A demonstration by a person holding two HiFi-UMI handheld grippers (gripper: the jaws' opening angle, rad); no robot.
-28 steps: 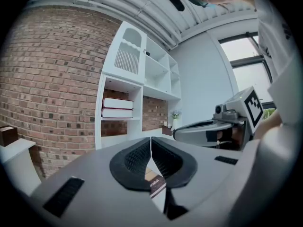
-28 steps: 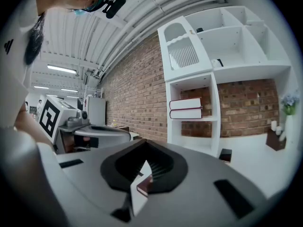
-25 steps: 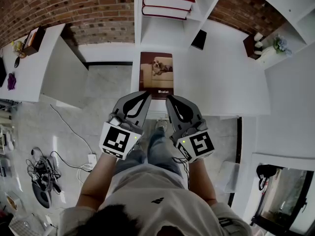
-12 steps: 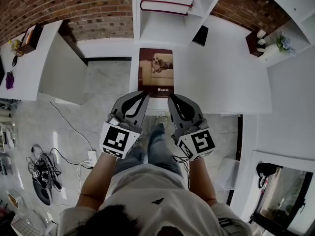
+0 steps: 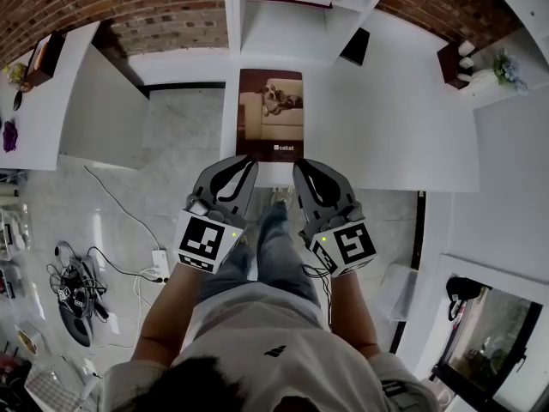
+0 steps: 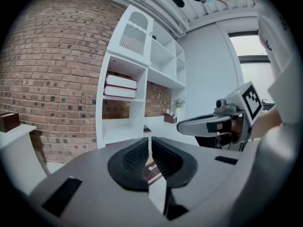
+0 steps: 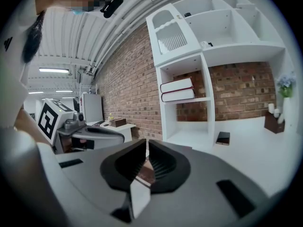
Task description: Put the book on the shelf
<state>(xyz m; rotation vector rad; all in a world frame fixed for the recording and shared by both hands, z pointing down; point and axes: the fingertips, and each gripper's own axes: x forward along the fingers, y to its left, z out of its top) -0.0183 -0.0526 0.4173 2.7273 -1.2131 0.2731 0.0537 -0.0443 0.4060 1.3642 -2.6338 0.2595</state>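
A white shelf unit (image 5: 283,37) rises behind a white table (image 5: 395,136). The book (image 5: 270,114) lies flat on the table, cover up, in front of the shelf. Its long axis runs from the person toward the shelf, with the top end toward the shelf. The left gripper (image 5: 247,163) and the right gripper (image 5: 301,166) hover just beside its near short edge, and both have their jaws closed on nothing.

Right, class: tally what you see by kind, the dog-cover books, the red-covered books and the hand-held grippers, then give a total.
Dog-cover book on the table: 1
Red-covered books stacked in the shelf: 2
Grippers, the left gripper and the right gripper, jaws shut: 2
Total: 5
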